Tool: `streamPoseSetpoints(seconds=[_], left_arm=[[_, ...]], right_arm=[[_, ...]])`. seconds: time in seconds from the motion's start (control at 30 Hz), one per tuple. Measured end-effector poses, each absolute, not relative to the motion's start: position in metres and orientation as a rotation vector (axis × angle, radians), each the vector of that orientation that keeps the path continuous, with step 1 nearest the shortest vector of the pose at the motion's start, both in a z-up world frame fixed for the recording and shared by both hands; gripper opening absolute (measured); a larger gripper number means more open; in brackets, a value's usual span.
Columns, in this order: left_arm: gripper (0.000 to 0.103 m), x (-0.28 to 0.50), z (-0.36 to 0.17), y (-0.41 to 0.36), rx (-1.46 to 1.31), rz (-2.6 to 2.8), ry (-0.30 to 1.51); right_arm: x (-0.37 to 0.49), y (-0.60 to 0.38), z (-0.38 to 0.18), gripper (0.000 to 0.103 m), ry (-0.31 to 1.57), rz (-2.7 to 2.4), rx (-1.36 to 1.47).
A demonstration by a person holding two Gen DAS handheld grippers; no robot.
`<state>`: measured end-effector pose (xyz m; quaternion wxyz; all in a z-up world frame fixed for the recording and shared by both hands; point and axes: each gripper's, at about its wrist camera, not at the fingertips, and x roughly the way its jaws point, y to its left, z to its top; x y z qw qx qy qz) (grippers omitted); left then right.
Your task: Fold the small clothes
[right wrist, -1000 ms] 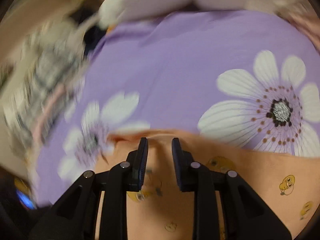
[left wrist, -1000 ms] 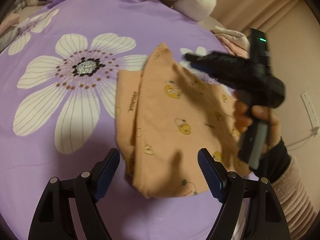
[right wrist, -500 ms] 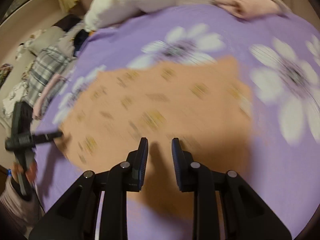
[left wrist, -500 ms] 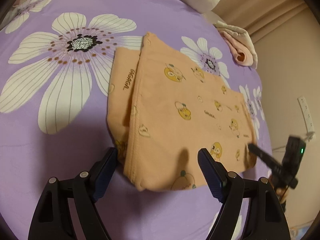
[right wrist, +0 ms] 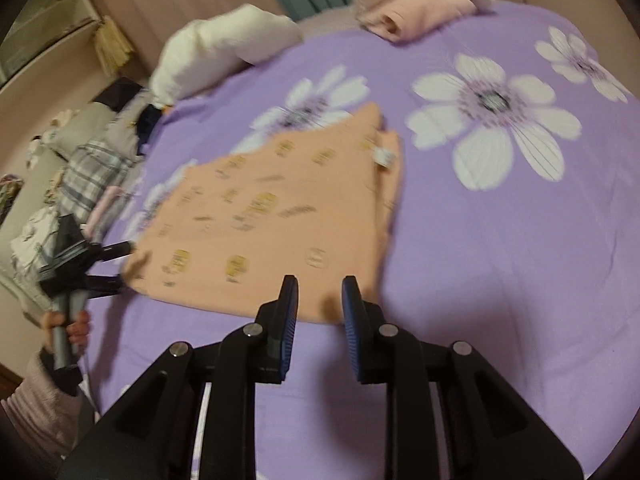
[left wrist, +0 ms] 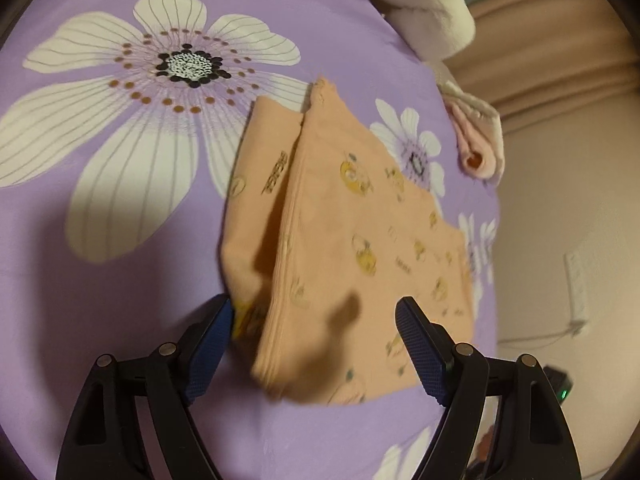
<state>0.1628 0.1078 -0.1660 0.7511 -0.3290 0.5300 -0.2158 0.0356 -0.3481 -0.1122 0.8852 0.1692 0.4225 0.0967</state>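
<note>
A small orange garment (left wrist: 352, 240) with yellow cartoon prints lies folded flat on the purple flowered bedspread (left wrist: 100, 300). It also shows in the right wrist view (right wrist: 272, 220). My left gripper (left wrist: 316, 340) is open wide, its fingers on either side of the garment's near corner, holding nothing. In the right wrist view the left gripper (right wrist: 116, 266) sits at the garment's left edge. My right gripper (right wrist: 318, 312) hovers just short of the garment's near edge, its jaws a narrow gap apart and empty.
A rolled pink cloth (left wrist: 476, 148) lies at the bed's far edge, also seen in the right wrist view (right wrist: 416, 16). A white pillow (right wrist: 224, 48) and a pile of plaid and dark clothes (right wrist: 92, 168) lie beyond. A wall socket (left wrist: 576, 280) is on the right wall.
My right gripper has let go of the garment and pulled back to its near edge. The garment now lies flat. My left gripper has moved closer to the garment's corner.
</note>
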Motion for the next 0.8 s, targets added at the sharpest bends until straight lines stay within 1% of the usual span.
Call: streamPoseSetpoints(seconds=[0.17, 0.3, 0.6, 0.63, 0.67, 0.7, 0.73, 0.77, 0.8], left_arm=[[0.081, 0.179, -0.172, 0.105, -0.8, -0.499, 1.14], [0.081, 0.187, -0.173, 0.103, -0.847, -0.515, 1.122], [0.08, 0.2, -0.167, 0.085, -0.773, -0.518, 1.148], [0.078, 0.199, -0.166, 0.084, -0.757, -0.51, 1.148], [0.068, 0.199, -0.165, 0.084, -0.738, -0.498, 1.15], [0.052, 0.199, -0.165, 0.083, -0.711, -0.479, 1.156], [0.044, 0.199, -0.166, 0.083, -0.693, -0.461, 1.168], [0.033, 0.199, -0.168, 0.085, -0.684, -0.447, 1.179], [0.026, 0.199, -0.17, 0.087, -0.682, -0.441, 1.182]], right_arm=[[0.04, -0.328, -0.102, 0.027, 0.856, 0.272, 0.35], [0.051, -0.31, -0.11, 0.027, 0.879, 0.318, 0.347], [0.117, -0.26, -0.118, 0.027, 0.913, 0.386, 0.35], [0.128, -0.254, -0.119, 0.027, 0.921, 0.384, 0.344], [0.139, -0.247, -0.121, 0.027, 0.932, 0.378, 0.331], [0.152, -0.24, -0.124, 0.027, 0.947, 0.367, 0.321], [0.167, -0.233, -0.127, 0.027, 0.96, 0.35, 0.312], [0.178, -0.229, -0.131, 0.026, 0.971, 0.34, 0.309], [0.189, -0.225, -0.134, 0.026, 0.984, 0.327, 0.306]])
